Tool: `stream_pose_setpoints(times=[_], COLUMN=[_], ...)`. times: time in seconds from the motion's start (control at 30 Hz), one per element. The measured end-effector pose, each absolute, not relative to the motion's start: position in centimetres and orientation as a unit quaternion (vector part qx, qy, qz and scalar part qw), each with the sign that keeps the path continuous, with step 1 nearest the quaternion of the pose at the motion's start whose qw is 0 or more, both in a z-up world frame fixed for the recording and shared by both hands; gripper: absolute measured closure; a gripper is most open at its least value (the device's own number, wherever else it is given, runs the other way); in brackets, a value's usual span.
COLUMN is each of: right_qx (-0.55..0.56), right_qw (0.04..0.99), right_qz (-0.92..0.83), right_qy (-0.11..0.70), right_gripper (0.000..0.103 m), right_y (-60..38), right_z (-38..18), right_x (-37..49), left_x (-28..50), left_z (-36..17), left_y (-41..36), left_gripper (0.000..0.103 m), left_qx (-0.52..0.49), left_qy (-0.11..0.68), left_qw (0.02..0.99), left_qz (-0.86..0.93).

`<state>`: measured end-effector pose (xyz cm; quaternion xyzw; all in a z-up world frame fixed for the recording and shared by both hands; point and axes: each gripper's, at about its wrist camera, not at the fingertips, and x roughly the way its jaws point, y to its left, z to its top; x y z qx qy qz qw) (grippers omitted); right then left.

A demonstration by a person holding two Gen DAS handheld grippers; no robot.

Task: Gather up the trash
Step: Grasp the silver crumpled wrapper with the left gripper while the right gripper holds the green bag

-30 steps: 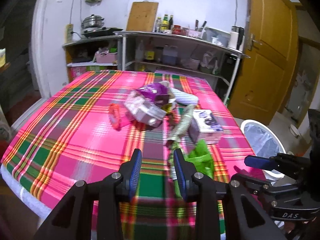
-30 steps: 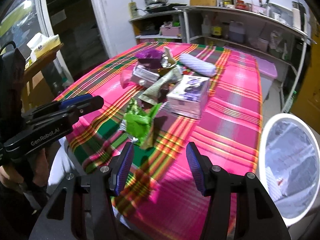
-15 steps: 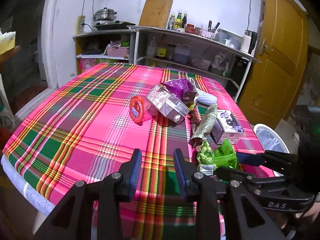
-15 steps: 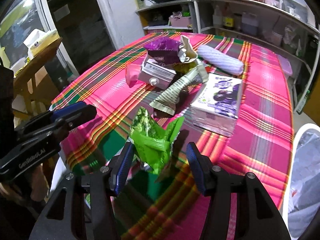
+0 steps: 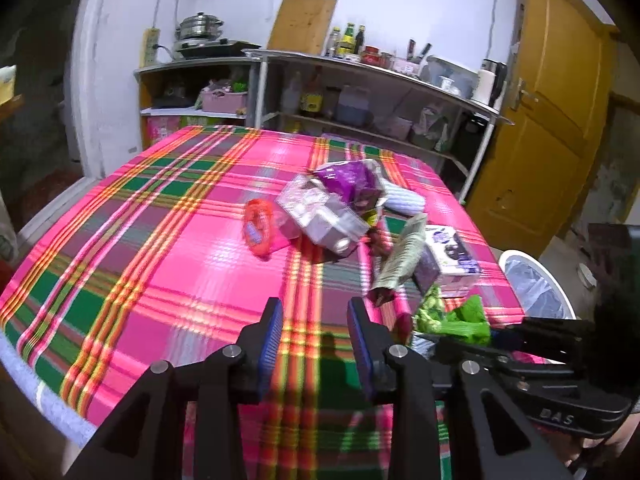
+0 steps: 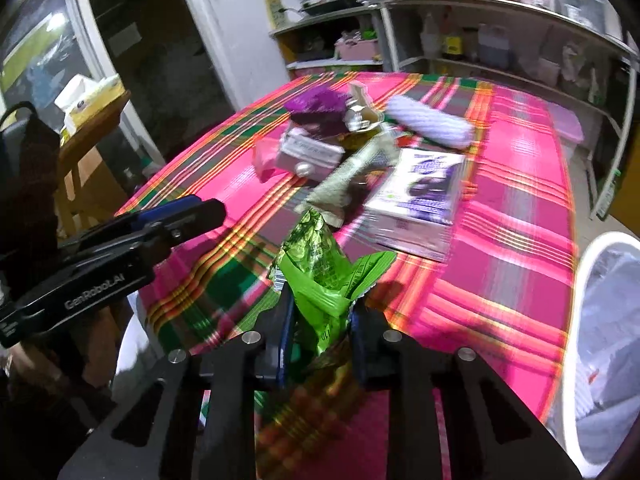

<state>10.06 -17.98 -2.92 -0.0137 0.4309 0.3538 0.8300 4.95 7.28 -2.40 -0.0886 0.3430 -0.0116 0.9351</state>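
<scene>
My right gripper has its jaws closing, and the pads press on a crumpled green wrapper at the near edge of the plaid table. The left wrist view shows the same green wrapper at the tip of the right gripper's black body. My left gripper hovers over bare cloth with its jaws opening and nothing between them. Further back is a trash pile: a purple bag, a silver carton, an orange-red wrapper, a rolled packet and a white-and-purple box.
A white bin with a plastic liner stands on the floor off the table's right side. Behind the table are metal shelves with bottles and pots, and a yellow door. A wooden chair stands at the left.
The right gripper came forward to the green wrapper and its jaws closed on it. The left gripper's jaws stand wider apart than before.
</scene>
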Motion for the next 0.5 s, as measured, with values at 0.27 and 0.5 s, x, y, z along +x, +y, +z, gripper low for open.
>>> stream_pose_setpoints(times=[0.27,0.5], right_qx=[0.013,0.022], right_qw=[0.850,0.855], right_qz=[0.306,0.288], right_qy=[0.429,0.432], right_gripper=[0.078,0.078], right_y=[-22.3,-23.8], right_z=[-2.3,-2.4], right_x=[10.2,10.8], left_x=[8.2,10.4], left_z=[-2.7,-4.1], left_y=[3.4,1.2], left_gripper=[0.055,0.055], left_qx=[-0.046,-0.010], left_qy=[0.351,0.369], left_qw=[0.934,0.928], left_qz=[-0.055,-0.055])
